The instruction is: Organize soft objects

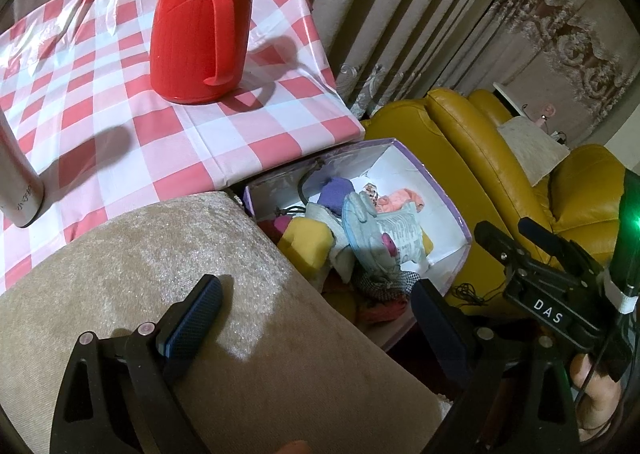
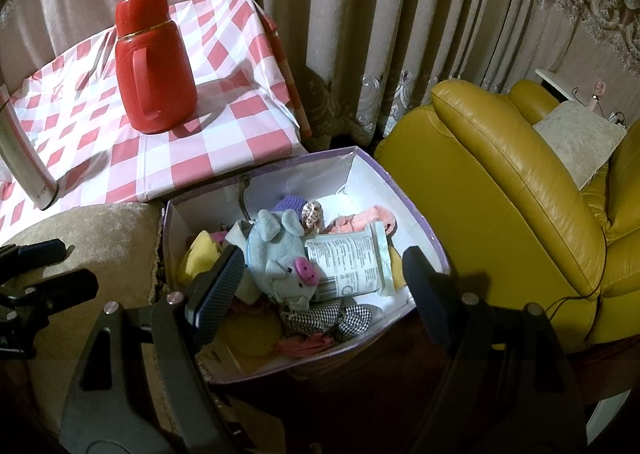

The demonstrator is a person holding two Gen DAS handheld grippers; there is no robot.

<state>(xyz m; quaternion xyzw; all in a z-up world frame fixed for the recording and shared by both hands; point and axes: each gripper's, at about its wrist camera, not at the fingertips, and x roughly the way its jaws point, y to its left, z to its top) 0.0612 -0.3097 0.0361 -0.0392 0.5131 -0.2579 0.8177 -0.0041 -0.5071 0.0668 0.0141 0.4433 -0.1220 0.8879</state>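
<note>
A purple-rimmed white box (image 2: 416, 210) on the floor holds several soft things: a grey plush mouse with a pink nose (image 2: 280, 254), a printed soft pack (image 2: 352, 262), yellow sponges (image 2: 200, 254), a purple knit piece (image 2: 290, 204), pink cloth (image 2: 372, 216) and checked fabric (image 2: 328, 318). The box also shows in the left wrist view (image 1: 432, 182). My right gripper (image 2: 320, 286) is open and empty above the box. My left gripper (image 1: 316, 310) is open and empty over a beige cushion (image 1: 140, 266), left of the box. The right gripper's body (image 1: 552, 294) shows in the left wrist view.
A table with a red-and-white checked cloth (image 1: 120, 114) carries a red thermos jug (image 1: 200, 22) and a steel bottle (image 1: 16, 174). A yellow leather armchair (image 2: 500, 194) stands right of the box, with a pale cushion (image 2: 576, 138). Curtains (image 2: 360, 34) hang behind.
</note>
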